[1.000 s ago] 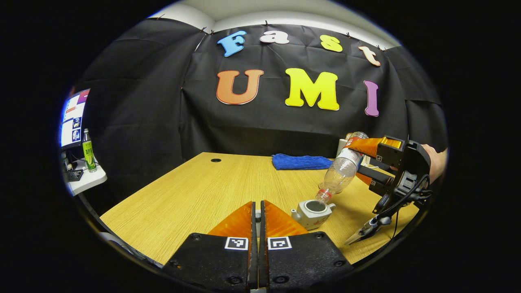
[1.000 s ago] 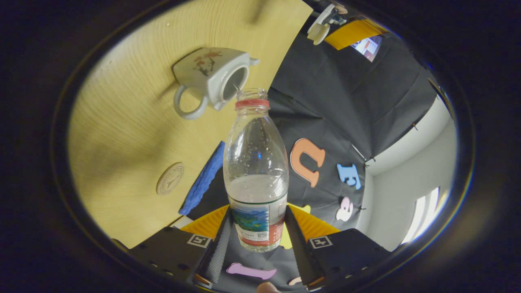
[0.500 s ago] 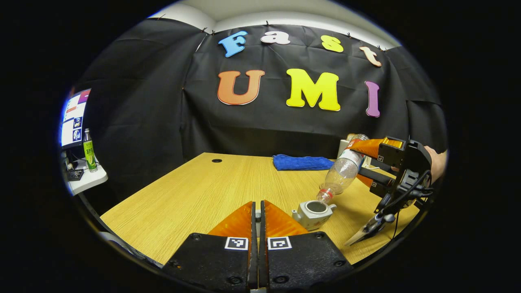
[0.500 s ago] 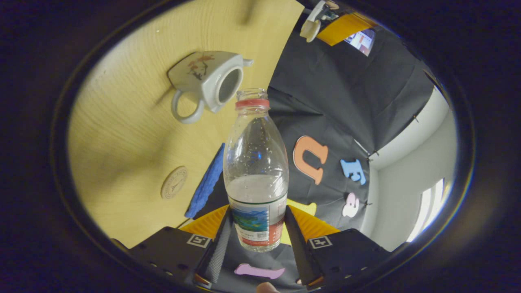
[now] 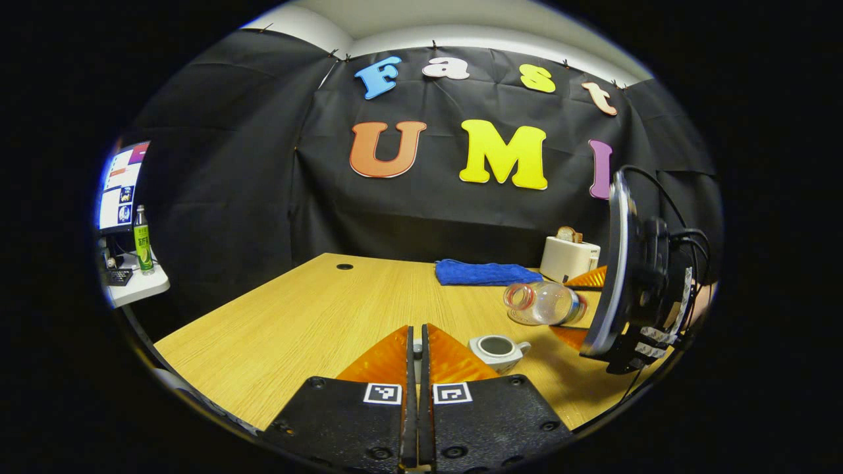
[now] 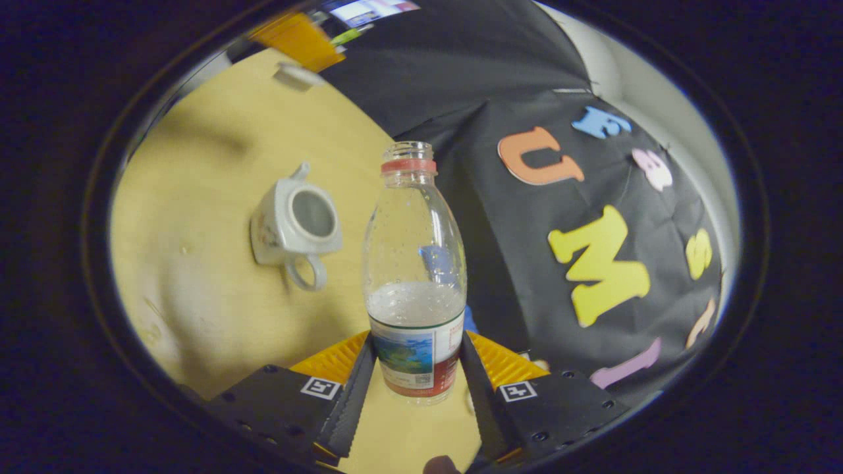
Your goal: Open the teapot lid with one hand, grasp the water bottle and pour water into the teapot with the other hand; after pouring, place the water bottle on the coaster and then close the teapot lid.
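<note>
Your right tongs [image 6: 415,388] pinch the water bottle [image 6: 415,276] at its labelled base, one finger pressed on each side, and the bottle runs straight out along the fingers with its open, red-ringed neck pointing away from the camera. In the left gripper view the same bottle [image 5: 543,304] lies nearly level above the desk [image 5: 316,316], its mouth turned toward that camera, and the back of your right tool stands edge-on just beside it with cables looping off it. Water sits in the lower part of the bottle, above the label. Your left tongs [image 5: 415,355] are pressed together with almost no gap; what they pinch cannot be told from that view, though in the right gripper view a small pale piece hangs at the tip of the far tool, too blurred to name. The teapot [image 5: 497,349] stands open on the desk, just right of your left fingers and below the bottle's mouth, apart from it; in the right gripper view the teapot [image 6: 293,224] sits left of the bottle, handle toward the camera and spout away. Behind lie a blue cloth [image 5: 484,272] and a white toaster [image 5: 570,257] near the desk's far edge. A monitor [image 5: 118,197] and a green bottle [image 5: 141,240] stand on a side table at far left.
</note>
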`<state>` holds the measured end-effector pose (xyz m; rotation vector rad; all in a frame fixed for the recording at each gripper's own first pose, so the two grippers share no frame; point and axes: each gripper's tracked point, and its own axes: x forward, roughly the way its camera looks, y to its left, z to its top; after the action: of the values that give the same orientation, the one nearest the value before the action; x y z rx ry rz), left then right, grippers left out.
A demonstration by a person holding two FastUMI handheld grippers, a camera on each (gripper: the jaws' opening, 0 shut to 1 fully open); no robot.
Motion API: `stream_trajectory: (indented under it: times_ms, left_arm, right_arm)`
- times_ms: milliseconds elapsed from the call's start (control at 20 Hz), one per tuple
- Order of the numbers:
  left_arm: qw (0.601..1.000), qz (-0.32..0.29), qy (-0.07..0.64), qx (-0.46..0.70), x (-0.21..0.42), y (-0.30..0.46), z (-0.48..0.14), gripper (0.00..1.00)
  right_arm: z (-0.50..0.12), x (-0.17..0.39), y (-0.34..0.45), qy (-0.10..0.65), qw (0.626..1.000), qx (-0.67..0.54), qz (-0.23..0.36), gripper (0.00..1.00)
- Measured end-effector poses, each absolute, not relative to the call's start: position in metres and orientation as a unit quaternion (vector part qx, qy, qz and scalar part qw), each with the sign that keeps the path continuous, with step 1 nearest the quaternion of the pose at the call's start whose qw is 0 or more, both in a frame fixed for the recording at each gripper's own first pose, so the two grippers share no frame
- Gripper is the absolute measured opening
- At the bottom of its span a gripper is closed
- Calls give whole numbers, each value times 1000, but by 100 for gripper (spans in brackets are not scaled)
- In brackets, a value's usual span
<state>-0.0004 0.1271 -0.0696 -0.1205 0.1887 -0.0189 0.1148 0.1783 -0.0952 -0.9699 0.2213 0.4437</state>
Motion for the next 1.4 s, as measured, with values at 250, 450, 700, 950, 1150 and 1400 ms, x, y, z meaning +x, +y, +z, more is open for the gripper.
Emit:
stream_trajectory:
  times_ms: [250, 450, 700, 950, 1150, 1400]
  left_arm:
    - [994, -12, 94, -59, 3, 120, -71, 3]
    - [994, -15, 93, -56, 4, 112, -71, 3]
    - [994, -15, 91, -51, 4, 109, -67, 3]
    - [995, 1, 89, -46, 4, 120, -66, 3]
    - [994, 11, 95, -48, 6, 127, -70, 3]
    - [994, 19, 102, -47, 8, 132, -75, 3]
  right_arm:
    - [-87, 101, 178, 143, 935, -234, 224, 72]
    - [-41, 127, 159, 112, 970, -88, 197, 73]
    - [-40, 179, 145, 102, 978, 10, 181, 73]
    - [-74, 223, 140, 119, 978, 27, 169, 72]
    - [-90, 241, 142, 122, 978, 19, 166, 72]
    - [-102, 251, 143, 127, 978, 12, 163, 73]
